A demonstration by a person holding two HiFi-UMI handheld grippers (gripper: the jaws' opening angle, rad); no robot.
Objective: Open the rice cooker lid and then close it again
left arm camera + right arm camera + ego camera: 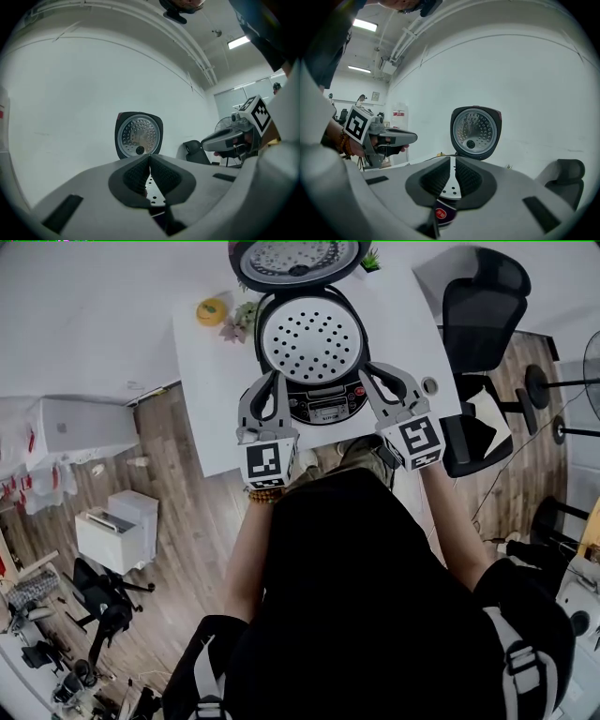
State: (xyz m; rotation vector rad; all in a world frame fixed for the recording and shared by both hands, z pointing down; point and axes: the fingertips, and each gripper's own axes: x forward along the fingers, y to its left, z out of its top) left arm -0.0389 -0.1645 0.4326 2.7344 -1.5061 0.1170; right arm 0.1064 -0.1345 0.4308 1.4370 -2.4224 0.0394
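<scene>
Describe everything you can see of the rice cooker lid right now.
The lid is open and stands about upright at the back of the cooker, with its inner face toward the person. Its dark, rounded-square shell, apparently plastic, surrounds a shiny metal disc dotted with small holes or dimples. A dark round knob sits low on the disc. The left gripper and right gripper are at the cooker's front, clear of the lid.

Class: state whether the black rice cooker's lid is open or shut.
Open: the black lid stands upright behind the cooker body, perforated metal inner face showing.
</scene>
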